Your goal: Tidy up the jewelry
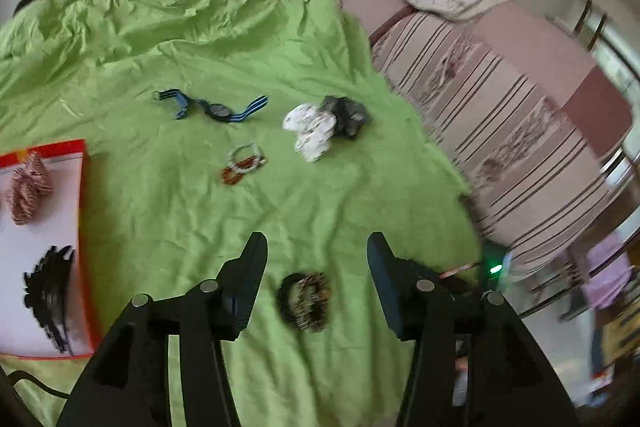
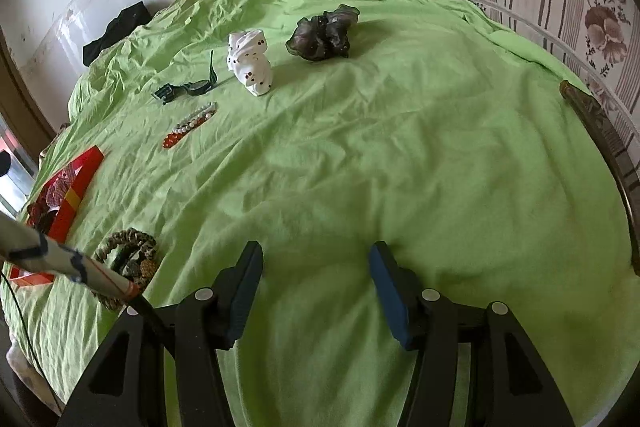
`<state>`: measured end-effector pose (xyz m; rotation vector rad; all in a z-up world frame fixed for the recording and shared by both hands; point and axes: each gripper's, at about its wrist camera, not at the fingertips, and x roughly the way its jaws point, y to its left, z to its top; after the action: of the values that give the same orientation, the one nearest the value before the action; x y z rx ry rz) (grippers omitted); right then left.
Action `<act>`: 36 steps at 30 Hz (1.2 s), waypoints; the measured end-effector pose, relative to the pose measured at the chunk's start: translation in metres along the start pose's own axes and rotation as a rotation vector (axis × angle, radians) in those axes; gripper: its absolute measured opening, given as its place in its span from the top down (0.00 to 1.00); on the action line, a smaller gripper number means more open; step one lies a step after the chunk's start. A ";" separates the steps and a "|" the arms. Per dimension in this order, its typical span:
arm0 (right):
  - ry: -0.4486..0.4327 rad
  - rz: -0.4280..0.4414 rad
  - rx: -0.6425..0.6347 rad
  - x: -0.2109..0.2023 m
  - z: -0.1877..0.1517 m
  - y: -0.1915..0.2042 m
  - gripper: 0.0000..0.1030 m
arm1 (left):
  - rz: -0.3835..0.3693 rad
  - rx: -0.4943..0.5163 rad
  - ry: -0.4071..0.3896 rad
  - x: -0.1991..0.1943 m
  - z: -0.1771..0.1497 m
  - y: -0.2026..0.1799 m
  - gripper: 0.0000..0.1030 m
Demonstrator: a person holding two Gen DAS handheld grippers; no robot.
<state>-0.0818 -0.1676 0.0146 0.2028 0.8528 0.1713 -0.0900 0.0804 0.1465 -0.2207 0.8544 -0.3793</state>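
Scrunchies: four. Leopard-print scrunchie (image 1: 306, 301), white dotted scrunchie (image 1: 310, 131), dark sheer scrunchie (image 1: 347, 115) on green sheet (image 1: 160, 39); pink striped scrunchie (image 1: 28, 193) in red-rimmed tray (image 1: 85, 227). Watch (image 1: 218, 110): one. Bead bracelets (image 1: 242, 165): two, white plus orange-red. Black claw clip (image 1: 50, 293): one. Tray: one.

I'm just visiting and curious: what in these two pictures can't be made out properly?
- Red-edged tray: left wrist view, cut off by the left edge.
- Black hair clip: left wrist view, motion-blurred.
- Leopard scrunchie: right wrist view, partly hidden behind a taped stick.
- Bead bracelets: blurred, number unclear.
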 end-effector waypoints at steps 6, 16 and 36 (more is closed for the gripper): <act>0.002 0.060 0.029 -0.005 -0.001 -0.001 0.41 | 0.015 -0.112 0.127 0.036 -0.030 0.032 0.51; 0.011 0.059 0.027 -0.001 0.000 0.001 0.41 | 0.021 0.057 0.246 0.097 -0.058 -0.003 0.70; 0.007 0.009 -0.039 0.006 -0.001 0.015 0.32 | -0.033 -0.014 0.185 0.084 -0.053 0.017 1.00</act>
<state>-0.0792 -0.1514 0.0133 0.1699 0.8552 0.1965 -0.0765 0.0594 0.0492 -0.2152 1.0365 -0.4291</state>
